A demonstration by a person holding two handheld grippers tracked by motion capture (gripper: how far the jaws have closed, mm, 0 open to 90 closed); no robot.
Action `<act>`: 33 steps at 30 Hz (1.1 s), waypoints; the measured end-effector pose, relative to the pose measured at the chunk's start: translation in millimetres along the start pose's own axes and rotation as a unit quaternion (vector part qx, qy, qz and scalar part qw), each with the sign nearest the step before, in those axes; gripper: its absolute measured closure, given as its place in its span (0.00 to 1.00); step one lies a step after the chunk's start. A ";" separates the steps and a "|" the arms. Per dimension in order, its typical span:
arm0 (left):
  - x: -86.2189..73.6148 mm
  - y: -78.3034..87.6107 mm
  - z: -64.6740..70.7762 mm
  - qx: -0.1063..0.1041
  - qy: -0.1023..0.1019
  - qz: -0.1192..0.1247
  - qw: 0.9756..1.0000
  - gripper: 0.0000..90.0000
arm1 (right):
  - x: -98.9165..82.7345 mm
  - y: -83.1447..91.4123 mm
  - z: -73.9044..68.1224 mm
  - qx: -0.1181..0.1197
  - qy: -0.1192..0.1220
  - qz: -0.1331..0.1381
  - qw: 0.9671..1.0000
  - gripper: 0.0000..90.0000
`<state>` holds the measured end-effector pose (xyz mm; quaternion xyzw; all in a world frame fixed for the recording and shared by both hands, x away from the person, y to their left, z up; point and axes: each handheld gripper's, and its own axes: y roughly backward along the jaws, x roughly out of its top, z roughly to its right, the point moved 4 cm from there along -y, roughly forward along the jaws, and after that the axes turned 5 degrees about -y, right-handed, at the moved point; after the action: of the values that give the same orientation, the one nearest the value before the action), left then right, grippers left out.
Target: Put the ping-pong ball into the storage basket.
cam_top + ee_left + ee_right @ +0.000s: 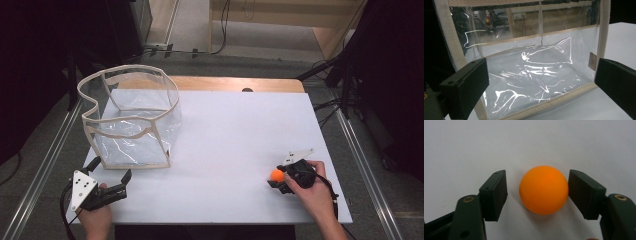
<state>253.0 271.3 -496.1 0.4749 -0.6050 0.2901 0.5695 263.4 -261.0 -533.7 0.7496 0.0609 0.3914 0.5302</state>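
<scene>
An orange ball point(276, 175) lies on the white table top point(235, 140) at the front right. My right gripper point(278, 177) is down at the table with its jaws on either side of the ball. In the right gripper view the ball point(543, 189) sits between the open jaws of the right gripper point(537, 180), with a gap on the left side and the right jaw at or near its surface. A clear plastic bag point(132, 117) with beige trim stands open at the left. My left gripper point(110, 170) is open just in front of the bag point(536, 75), with nothing between its jaws.
The table's front edge runs close behind both hands. A wooden strip point(235, 84) borders the far edge. Metal rails point(360, 150) run along both sides, and dark stands and cables sit beyond the table at the right.
</scene>
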 end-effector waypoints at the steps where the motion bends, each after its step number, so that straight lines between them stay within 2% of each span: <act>1: 0.0 0.0 0.0 0.000 0.000 0.000 1.000 0.00 | 0.0 0.0 0.0 0.000 0.000 0.000 1.000 0.37; 2: 0.0 0.1 0.1 0.000 0.000 -0.001 1.000 0.00 | -0.1 -1.2 0.1 -0.004 0.003 -0.005 1.000 0.44; 10: -0.1 0.0 0.5 0.000 -0.001 -0.001 1.000 0.00 | 1.0 0.0 0.9 0.007 0.004 -0.006 1.000 0.52; 33: -0.1 0.2 0.4 0.000 -0.002 -0.002 1.000 0.00 | 8.8 4.6 0.3 0.015 0.012 -0.008 1.000 0.53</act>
<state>252.5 271.0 -496.2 0.4761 -0.6052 0.2882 0.5692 268.1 -258.7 -525.3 0.7524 0.0795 0.3951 0.5211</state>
